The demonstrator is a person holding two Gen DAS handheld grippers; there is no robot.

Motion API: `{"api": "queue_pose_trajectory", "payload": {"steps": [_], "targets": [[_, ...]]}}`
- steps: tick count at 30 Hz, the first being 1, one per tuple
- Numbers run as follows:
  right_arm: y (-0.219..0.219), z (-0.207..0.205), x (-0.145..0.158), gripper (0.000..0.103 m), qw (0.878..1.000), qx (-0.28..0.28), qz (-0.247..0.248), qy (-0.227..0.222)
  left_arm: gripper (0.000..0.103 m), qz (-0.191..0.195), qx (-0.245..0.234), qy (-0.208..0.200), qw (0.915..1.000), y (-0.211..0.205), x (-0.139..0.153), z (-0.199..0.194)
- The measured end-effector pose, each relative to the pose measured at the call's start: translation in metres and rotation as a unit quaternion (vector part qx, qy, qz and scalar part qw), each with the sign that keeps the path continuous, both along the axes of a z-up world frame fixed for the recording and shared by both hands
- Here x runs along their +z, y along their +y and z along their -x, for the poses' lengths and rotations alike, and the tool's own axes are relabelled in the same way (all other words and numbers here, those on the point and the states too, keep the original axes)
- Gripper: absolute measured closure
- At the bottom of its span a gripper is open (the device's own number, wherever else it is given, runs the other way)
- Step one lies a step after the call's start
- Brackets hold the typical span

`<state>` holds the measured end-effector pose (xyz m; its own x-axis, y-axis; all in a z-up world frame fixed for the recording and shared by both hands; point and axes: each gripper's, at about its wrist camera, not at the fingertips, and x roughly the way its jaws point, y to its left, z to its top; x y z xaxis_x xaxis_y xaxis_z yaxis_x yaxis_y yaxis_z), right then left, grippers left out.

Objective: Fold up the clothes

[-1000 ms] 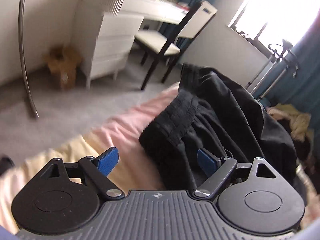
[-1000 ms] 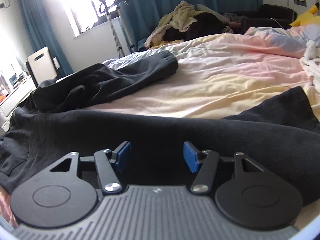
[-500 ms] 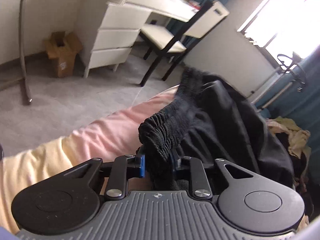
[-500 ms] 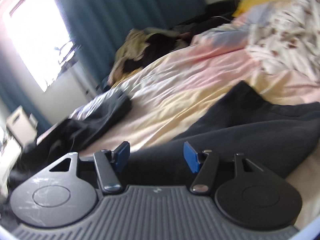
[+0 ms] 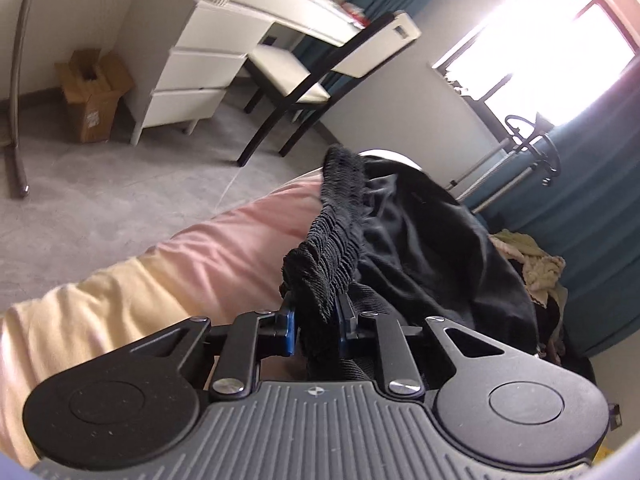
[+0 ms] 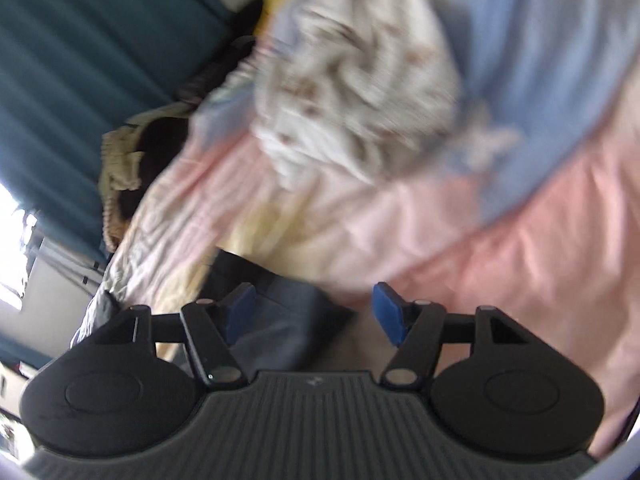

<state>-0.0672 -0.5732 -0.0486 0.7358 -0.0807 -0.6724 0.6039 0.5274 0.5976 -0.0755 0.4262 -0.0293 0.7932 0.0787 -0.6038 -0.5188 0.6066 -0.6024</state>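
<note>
At 6 o'clock in the left wrist view, the left gripper [image 5: 315, 326] is closing, its blue pads [image 5: 287, 330] pinching the ribbed elastic waistband [image 5: 326, 252] of the black trousers [image 5: 432, 256]. The waistband rises from the jaws toward 12 o'clock, and the rest of the garment lies heaped toward 2 o'clock on the bed sheet [image 5: 180, 264], whose pink and pale-yellow bands run out toward 9 o'clock. Beyond the bed edge, grey floor [image 5: 100, 204] extends toward 10 o'clock, where a cardboard box [image 5: 94, 94] stands beside a white drawer unit [image 5: 200, 68]. A dark-framed chair [image 5: 316, 76] with a white seat sits at 12 o'clock under the desk. At 2 o'clock is a bright window [image 5: 536, 36], with a teal curtain [image 5: 592, 216] and a metal stand [image 5: 520, 152] at 3 o'clock; a cream knit item [image 5: 536, 268] lies just past the trousers.

At 6 o'clock in the right wrist view, which is blurred, the right gripper [image 6: 314, 312] is opening, its jaws spread. A dark cloth end [image 6: 276, 320] lies below and between them, nearer the pad at 7 o'clock; whether that pad touches it cannot be told. Pink sheet [image 6: 520, 248] fills the area toward 3 o'clock. Farther off, a crumpled white patterned cloth [image 6: 352, 80] lies at 12 o'clock, with a pale-blue band of bedding [image 6: 540, 60] at 1 o'clock. A cream knit heap [image 6: 116, 168] sits at 9 o'clock against a teal curtain [image 6: 80, 48].
</note>
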Motion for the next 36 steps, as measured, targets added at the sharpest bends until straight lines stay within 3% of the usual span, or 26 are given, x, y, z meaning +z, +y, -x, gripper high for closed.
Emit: {"api": "queue_pose_trajectory", "payload": {"steps": [4,5,6,8,11,14,15,17,18,21,24,26,29,32,36], "targets": [[-0.008,-0.012,-0.034,0.037,0.997,-0.009,-0.071,0.001,0.082,0.012,0.003,-0.001,0.9999,0.007,-0.009,0.000],[-0.003,-0.021,-0.034,0.042,0.997,0.000,-0.074,0.007,0.082,0.011,0.001,-0.005,0.9999,0.007,-0.007,0.000],[0.002,-0.030,-0.035,0.065,0.997,0.008,-0.076,0.012,0.082,0.009,-0.003,-0.011,0.9999,0.008,-0.007,0.000],[0.010,-0.048,-0.029,0.091,0.997,0.024,-0.067,0.016,0.082,0.002,-0.015,-0.027,0.9995,0.008,0.001,0.001],[0.034,-0.059,0.026,0.093,0.992,0.068,0.016,-0.103,0.082,-0.003,-0.028,-0.052,0.9983,0.009,0.010,0.006],[0.049,-0.038,0.079,0.093,0.967,0.090,0.055,-0.233,0.082,0.008,-0.027,-0.062,0.9977,0.012,0.008,0.015],[0.051,-0.029,0.089,0.093,0.963,0.088,0.077,-0.243,0.082,0.013,-0.024,-0.060,0.9978,0.013,0.004,0.018],[0.048,-0.019,0.087,0.093,0.969,0.085,0.109,-0.204,0.083,0.025,-0.018,-0.053,0.9981,0.016,-0.007,0.025],[0.042,-0.018,0.073,0.093,0.978,0.085,0.104,-0.160,0.083,0.032,-0.014,-0.048,0.9982,0.018,-0.013,0.028],[0.016,-0.014,0.003,0.093,0.996,0.083,0.009,-0.016,0.082,0.052,-0.007,-0.045,0.9976,0.024,-0.028,0.036],[0.016,-0.003,-0.040,0.093,0.995,0.087,-0.025,0.041,0.082,0.060,-0.009,-0.046,0.9971,0.028,-0.031,0.038],[0.023,-0.006,-0.040,0.093,0.996,0.082,-0.022,0.042,0.082,0.055,-0.013,-0.044,0.9974,0.029,-0.025,0.033],[0.027,-0.033,-0.014,0.093,0.997,0.082,-0.005,0.013,0.083,0.055,-0.012,-0.041,0.9976,0.029,-0.014,0.020],[0.033,-0.073,0.039,0.093,0.994,0.101,0.036,-0.019,0.083,0.078,-0.007,-0.043,0.9960,0.032,0.001,0.007],[0.040,-0.105,0.126,0.093,0.983,0.116,0.045,-0.132,0.084,0.111,-0.003,-0.073,0.9911,0.038,0.033,0.001]]}}
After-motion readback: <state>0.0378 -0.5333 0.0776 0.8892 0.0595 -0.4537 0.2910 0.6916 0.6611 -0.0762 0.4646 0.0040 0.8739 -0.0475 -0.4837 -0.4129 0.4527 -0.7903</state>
